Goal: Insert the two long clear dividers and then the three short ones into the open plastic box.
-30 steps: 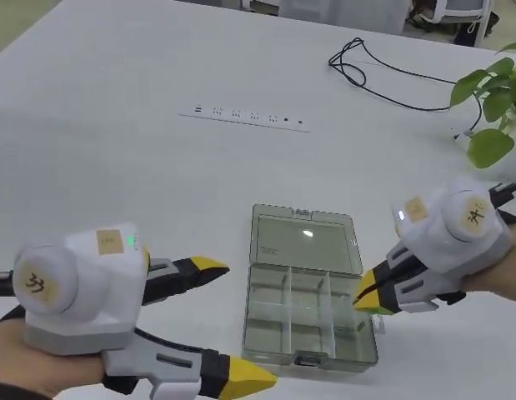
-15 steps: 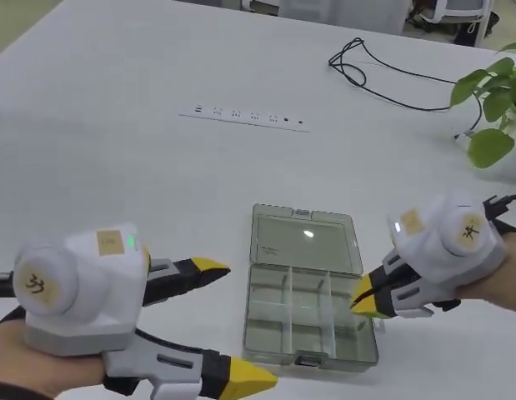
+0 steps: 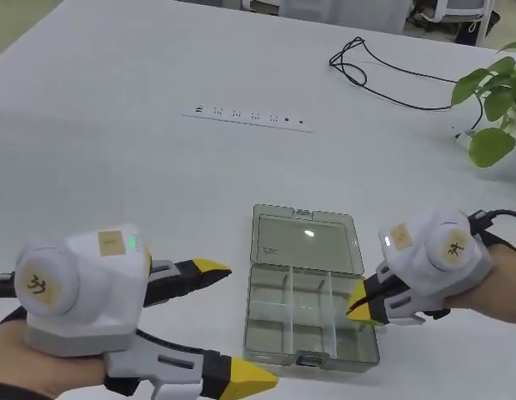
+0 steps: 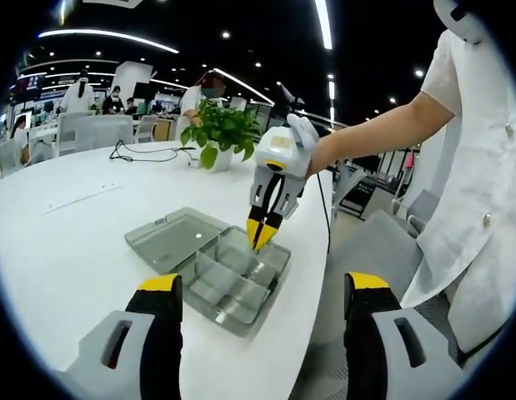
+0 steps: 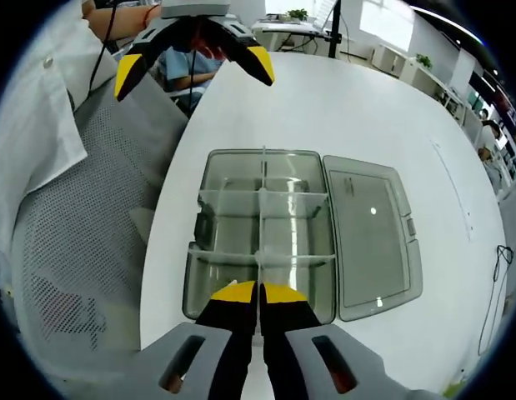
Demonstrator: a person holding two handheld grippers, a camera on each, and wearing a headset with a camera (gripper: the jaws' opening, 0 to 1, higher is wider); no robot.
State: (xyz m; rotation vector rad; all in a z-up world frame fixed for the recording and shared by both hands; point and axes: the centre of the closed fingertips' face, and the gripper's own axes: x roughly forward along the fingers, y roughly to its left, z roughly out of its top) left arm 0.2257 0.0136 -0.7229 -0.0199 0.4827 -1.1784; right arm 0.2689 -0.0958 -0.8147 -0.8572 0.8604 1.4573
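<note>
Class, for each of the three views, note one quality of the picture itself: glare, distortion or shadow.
Head view: a small glare spot on the lid, soft even light on the table. Left gripper view: fisheye bends the table edge, and the ceiling lights burn out to white streaks. Right gripper view: the box bulges with fisheye, and there is glare again on the lid.

I've got a white bench [image 3: 116,167] carrying an open plastic box [image 3: 266,325] close to its near edge, right of middle, the box's lid [image 3: 306,240] folded back flat on the surface toward the far edge. Out in the middle lies a thin white strip [image 3: 249,117] with small dark markings. A black cable [image 3: 358,80] loops toward the far right corner, and a leafy potted plant [image 3: 491,108] stands by the right edge.
</note>
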